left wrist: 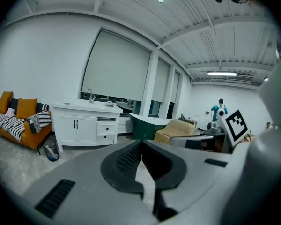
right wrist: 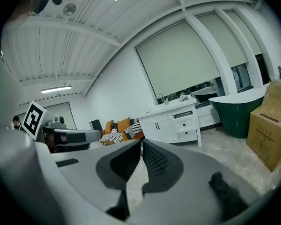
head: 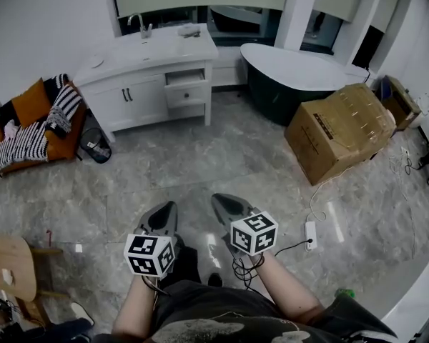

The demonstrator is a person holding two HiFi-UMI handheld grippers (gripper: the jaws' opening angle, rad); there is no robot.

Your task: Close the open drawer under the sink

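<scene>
We hold our grey left gripper (head: pixel 167 210) and right gripper (head: pixel 223 204) closed, empty; the open white drawer (head: pixel 186 78) lies well ahead, nearer the left

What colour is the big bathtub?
The bathtub is dark green outside and white on top; the head view shows it best.

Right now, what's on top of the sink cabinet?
A faucet at the back, a small pale item right rear, a flat round thing at the left end; neither identifiable. The open drawer hides its contents.
</scene>
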